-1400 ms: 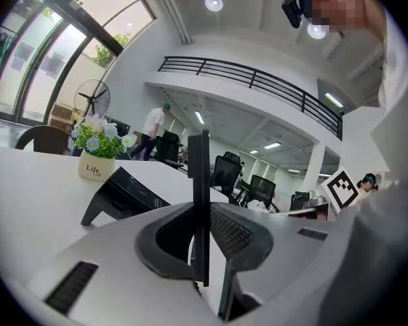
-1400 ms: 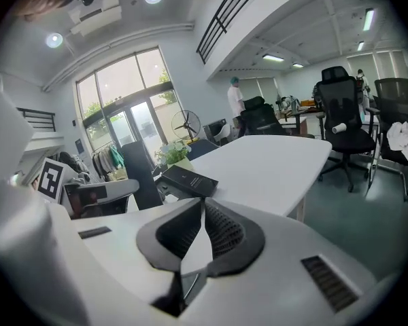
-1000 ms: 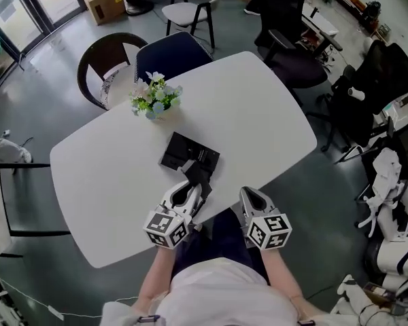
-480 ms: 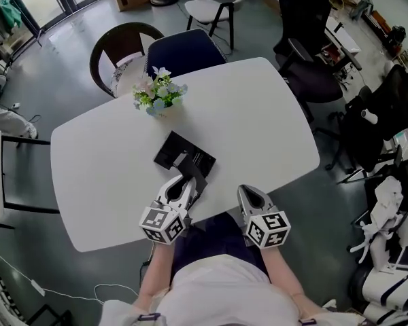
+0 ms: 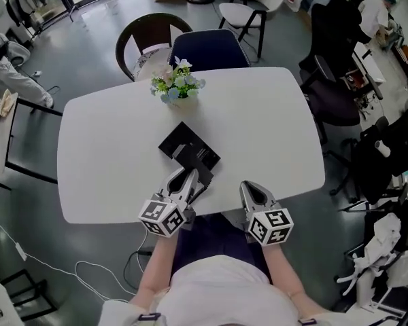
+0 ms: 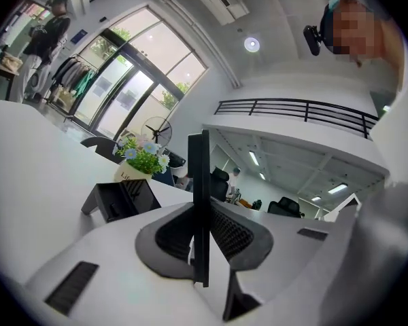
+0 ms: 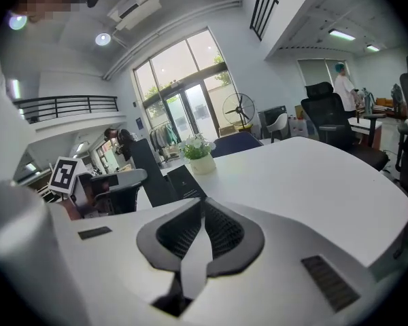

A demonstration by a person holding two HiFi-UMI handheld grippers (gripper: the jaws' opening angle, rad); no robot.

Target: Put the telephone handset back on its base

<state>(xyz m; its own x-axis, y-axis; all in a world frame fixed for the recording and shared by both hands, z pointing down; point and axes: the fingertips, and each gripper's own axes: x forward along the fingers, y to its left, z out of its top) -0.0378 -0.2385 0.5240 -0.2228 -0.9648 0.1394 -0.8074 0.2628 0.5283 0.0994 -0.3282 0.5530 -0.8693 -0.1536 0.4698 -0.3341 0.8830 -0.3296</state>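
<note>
While the person's head has turned a bit, so that the white tabletop (image 5: 258, 128) looks swung round in the head view, the things on it have hardly moved. The left gripper (image 5: 185, 182) is still clamped on the black handset (image 6: 198, 202). In the left gripper view the handset stands up thin and straight between the 2 jaws, and they press on it from both sides. The grip looks just as tight as it did 1 second ago.

The black base (image 5: 187, 143) sits in the middle of the tabletop, near the pot of flowers (image 5: 179, 87). The handset is at the near edge of the base, on the person's side. From the left gripper view the base is a little ahead and to the left, apart from the handset. I cannot tell if they touch at the corner.

The right gripper (image 7: 202, 208) waits just beside the left one. Its 2 jaws are together, with nothing in them.

I think the job is not done yet. The handset still has to go forward, tip down flat and land on the base.
</note>
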